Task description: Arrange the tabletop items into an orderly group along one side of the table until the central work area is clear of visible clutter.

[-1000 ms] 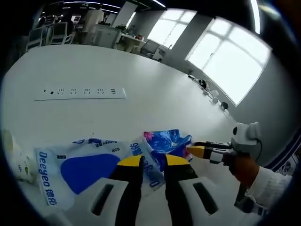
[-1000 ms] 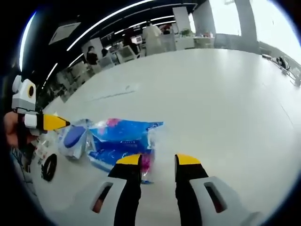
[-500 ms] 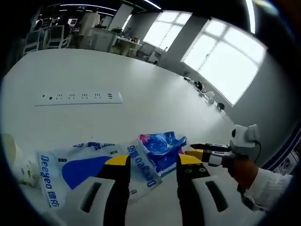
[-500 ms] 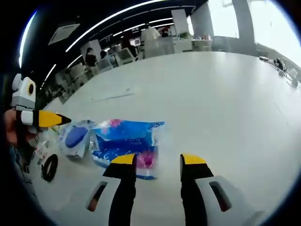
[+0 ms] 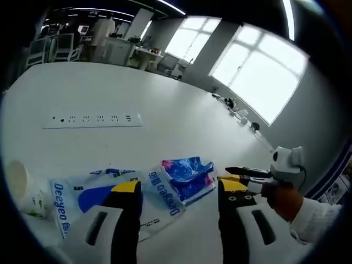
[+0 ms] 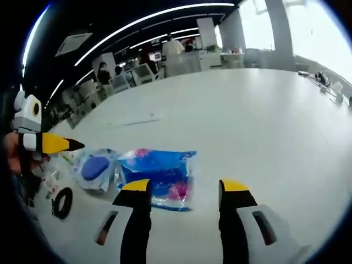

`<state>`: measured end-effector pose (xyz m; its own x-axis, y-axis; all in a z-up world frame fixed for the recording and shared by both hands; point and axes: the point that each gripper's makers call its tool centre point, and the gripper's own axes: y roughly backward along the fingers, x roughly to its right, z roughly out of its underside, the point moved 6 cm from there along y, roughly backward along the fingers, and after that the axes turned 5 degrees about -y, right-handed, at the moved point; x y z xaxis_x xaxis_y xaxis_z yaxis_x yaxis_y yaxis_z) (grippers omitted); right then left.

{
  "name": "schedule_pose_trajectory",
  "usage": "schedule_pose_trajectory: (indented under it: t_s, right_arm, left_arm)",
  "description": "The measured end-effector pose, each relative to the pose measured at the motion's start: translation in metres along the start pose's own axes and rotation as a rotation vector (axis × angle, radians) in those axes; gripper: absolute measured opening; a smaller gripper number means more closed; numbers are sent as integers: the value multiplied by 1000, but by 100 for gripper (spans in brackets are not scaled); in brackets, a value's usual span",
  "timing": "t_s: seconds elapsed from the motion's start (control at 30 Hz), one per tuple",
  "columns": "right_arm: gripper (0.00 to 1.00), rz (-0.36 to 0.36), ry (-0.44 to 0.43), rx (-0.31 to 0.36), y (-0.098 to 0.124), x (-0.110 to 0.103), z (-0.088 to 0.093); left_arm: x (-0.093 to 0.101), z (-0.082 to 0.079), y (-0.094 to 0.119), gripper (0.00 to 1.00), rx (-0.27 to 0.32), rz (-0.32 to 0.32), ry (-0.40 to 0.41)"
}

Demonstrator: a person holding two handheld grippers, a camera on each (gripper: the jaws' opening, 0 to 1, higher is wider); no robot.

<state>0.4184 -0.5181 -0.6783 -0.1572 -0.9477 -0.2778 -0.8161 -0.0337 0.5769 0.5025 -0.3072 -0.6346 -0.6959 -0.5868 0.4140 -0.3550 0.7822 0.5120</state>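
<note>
Both claws are spread wide and hold nothing: the left gripper point(image 5: 179, 188) hangs over a white packet point(image 5: 104, 195) and the right gripper point(image 6: 186, 187) over a blue packet point(image 6: 159, 176). The packets lie overlapping on the white table point(image 5: 165, 121), a paper cup point(image 5: 25, 187) just beside them on its side, contents unclear, and a power strip point(image 5: 92, 119) well apart.

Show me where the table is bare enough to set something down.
Bare table stretches beyond and right of the blue packet; in the left gripper view, another strip lies between the power strip and the white Deeyeo bag. Crowded: packet, bag and paper cup in a row.
</note>
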Motion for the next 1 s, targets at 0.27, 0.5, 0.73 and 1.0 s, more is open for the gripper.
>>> schedule_pose_trajectory:
  t_s: [0.27,0.5,0.73,1.0]
  right_arm:
    - [48,-8,-3,24,9,-12,-6]
    - [48,-26,-8,48,14,-30,-9]
    - [48,-50,-12,58,20,-48,-11]
    - [48,-80,-9,68,29,-75,-11]
  left_arm:
    - [0,-3,12,60,15,9,4]
    - [-2,-5,33,63,43,14,-2]
    - [-10,-6,56,63,57,2,-16]
    - [-19,-6,82,63,83,-17,-15]
